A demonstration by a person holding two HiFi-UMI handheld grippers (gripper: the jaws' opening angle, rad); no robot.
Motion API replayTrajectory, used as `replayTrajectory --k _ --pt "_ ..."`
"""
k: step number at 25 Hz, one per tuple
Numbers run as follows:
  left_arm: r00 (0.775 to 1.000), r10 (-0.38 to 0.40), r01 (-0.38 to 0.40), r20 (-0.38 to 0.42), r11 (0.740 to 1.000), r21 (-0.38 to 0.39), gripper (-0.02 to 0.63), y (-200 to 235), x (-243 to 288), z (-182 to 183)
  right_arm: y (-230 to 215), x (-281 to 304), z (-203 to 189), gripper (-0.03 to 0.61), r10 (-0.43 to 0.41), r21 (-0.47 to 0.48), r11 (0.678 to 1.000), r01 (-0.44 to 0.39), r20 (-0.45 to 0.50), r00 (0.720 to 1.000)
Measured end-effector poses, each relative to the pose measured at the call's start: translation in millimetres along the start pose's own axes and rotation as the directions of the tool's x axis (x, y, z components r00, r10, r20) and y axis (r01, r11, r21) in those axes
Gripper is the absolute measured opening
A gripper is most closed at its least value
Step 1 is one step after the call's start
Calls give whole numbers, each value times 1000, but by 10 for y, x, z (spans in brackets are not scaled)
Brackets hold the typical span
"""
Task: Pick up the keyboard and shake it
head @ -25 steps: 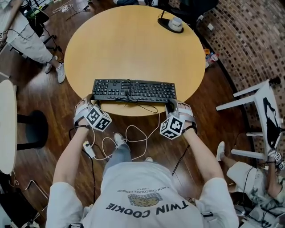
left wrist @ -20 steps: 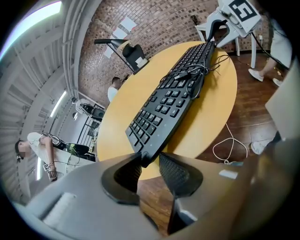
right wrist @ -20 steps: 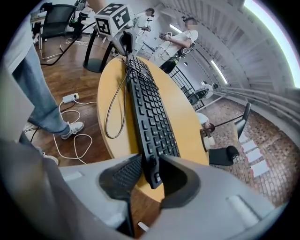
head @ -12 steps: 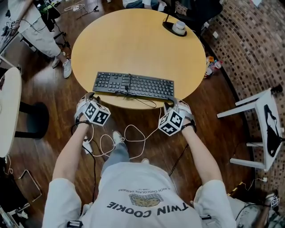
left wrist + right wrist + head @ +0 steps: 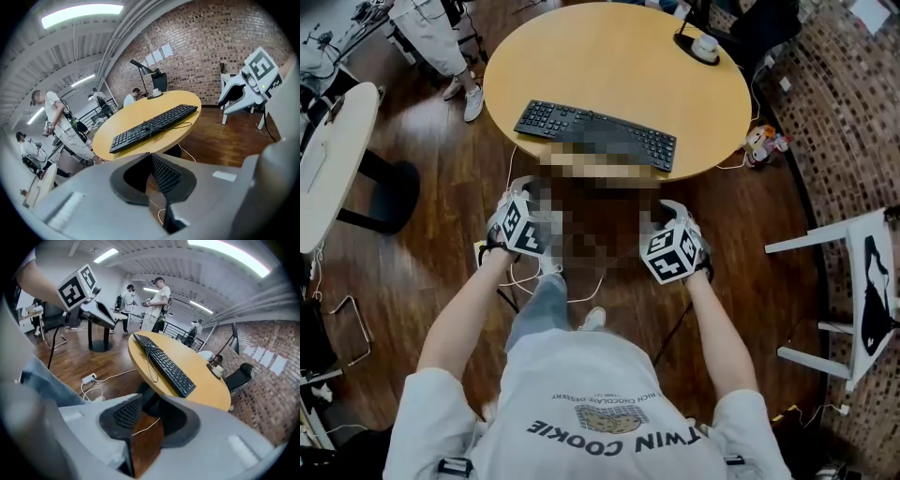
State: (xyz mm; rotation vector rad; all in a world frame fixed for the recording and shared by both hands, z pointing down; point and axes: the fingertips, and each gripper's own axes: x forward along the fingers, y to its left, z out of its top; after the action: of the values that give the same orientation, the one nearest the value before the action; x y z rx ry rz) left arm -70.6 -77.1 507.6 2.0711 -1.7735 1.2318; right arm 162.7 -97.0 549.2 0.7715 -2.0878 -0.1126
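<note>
Head view: keyboard point(image 5: 595, 133) lies flat on the table point(image 5: 609, 56), near its front edge, untouched. Left gripper point(image 5: 521, 187) and right gripper point(image 5: 667, 211) hang over the floor, well apart from it, so no lift has begun.

Left gripper view: the jaws have just been closing and now meet on nothing, only floor showing behind them. Sent in clenched like this, I judge it would shove the keyboard instead of taking its end. A cable point(image 5: 183, 125) lies looped over the keys and the table edge.

Right gripper view: the jaws stand apart and empty, with floor and a wire in the gap. The likely trouble is that loose cable: it could snag a jaw or tug during shaking. A grip on one thin end alone might slip.
</note>
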Motion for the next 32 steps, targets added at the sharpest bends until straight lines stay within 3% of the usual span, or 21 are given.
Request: replayTrajectory --k 5,11,18,22,26,32 --pt "998 -28 30 48 999 -40 8 -237 -518 100 334 -300 221 103 68 152 985 -85 113 991" --pt "989 -65 82 131 988 -130 8 -465 -963 192 727 -553 620 78 123 325 922 -208 263 957" --pt "970 -95 162 224 939 -303 8 -653 -1370 109 1215 -877 1065 60 141 436 842 -317 390 910" --pt "961 -91 185 260 913 -365 8 -625 -1581 -36 1472 -1032 1252 52 118 481 810 -334 425 898" --pt "949 -90 213 304 890 -402 8 -579 -1804 -171 1723 -1195 1388 44 75 508 803 -311 432 899" --pt "920 -99 255 379 886 -386 8 -522 -2286 -376 2122 -1520 1561 12 0 531 808 -255 433 901"
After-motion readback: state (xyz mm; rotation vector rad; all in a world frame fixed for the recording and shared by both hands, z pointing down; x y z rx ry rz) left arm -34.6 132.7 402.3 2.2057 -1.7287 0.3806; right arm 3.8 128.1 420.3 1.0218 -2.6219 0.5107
